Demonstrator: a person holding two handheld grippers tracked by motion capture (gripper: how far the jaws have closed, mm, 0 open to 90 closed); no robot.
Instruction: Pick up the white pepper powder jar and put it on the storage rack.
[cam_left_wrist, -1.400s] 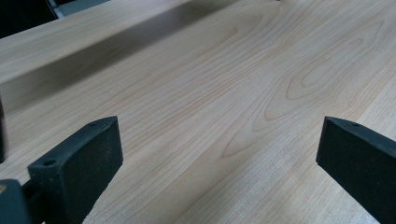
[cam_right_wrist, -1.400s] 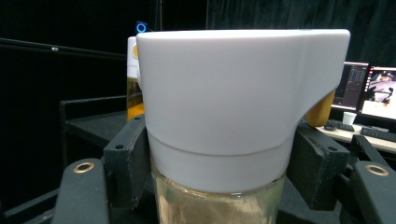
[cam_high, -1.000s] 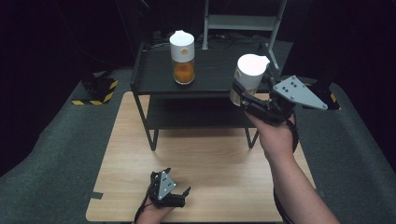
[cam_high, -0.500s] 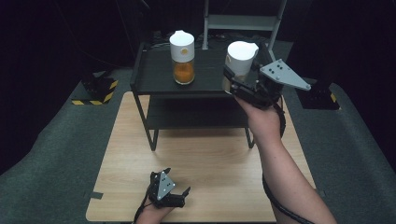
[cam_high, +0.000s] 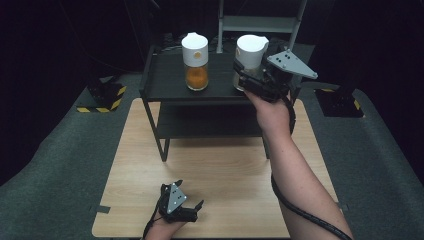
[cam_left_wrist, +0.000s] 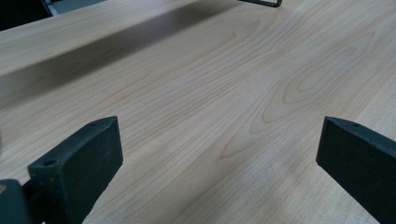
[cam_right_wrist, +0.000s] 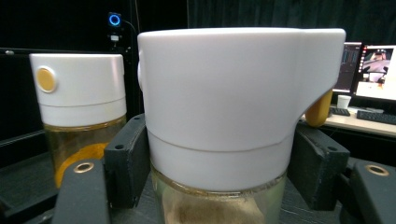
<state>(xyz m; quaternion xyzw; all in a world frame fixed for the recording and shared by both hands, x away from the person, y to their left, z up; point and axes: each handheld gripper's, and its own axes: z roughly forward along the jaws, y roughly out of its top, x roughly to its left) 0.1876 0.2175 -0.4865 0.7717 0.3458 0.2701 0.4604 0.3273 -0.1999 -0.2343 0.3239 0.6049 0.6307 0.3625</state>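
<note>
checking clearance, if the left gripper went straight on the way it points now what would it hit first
Probably the wooden tabletop: the left gripper, jaws wide open, looks low along bare wood. Farther on stands a leg of the black shelf, though depth is unclear.

A white-lidded jar (cam_right_wrist: 224, 116) fills mid-frame, the black jaws pressed on either side; a second jar (cam_right_wrist: 79, 112) stands left; monitors (cam_right_wrist: 369, 70) glow upper right.
</note>
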